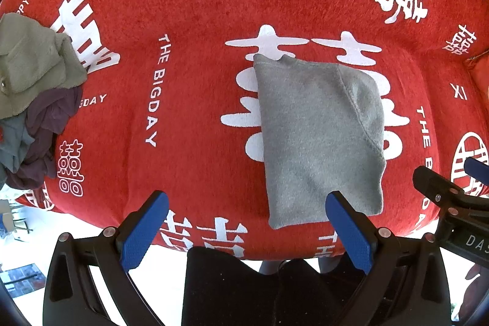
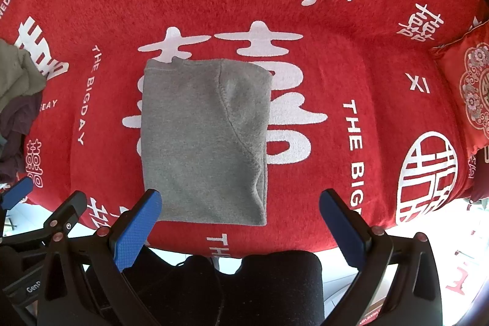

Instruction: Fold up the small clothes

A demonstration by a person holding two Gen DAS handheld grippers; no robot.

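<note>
A small grey fleece garment (image 1: 318,136) lies folded lengthwise, flat on the red printed cover (image 1: 198,5); it also shows in the right wrist view (image 2: 204,142). My left gripper (image 1: 247,222) is open and empty, held above the cover's near edge, with the garment's near end by its right finger. My right gripper (image 2: 241,219) is open and empty, above the garment's near hem. Each gripper shows at the edge of the other's view: the right one in the left wrist view (image 1: 458,191), the left one in the right wrist view (image 2: 18,191).
A pile of unfolded clothes, olive green on top of purple and grey (image 1: 33,93), sits at the left of the cover. A red embroidered cushion (image 2: 470,87) lies at the right. The cover's near edge (image 2: 275,243) runs just before the grippers, with a person's dark trousers (image 2: 244,289) below.
</note>
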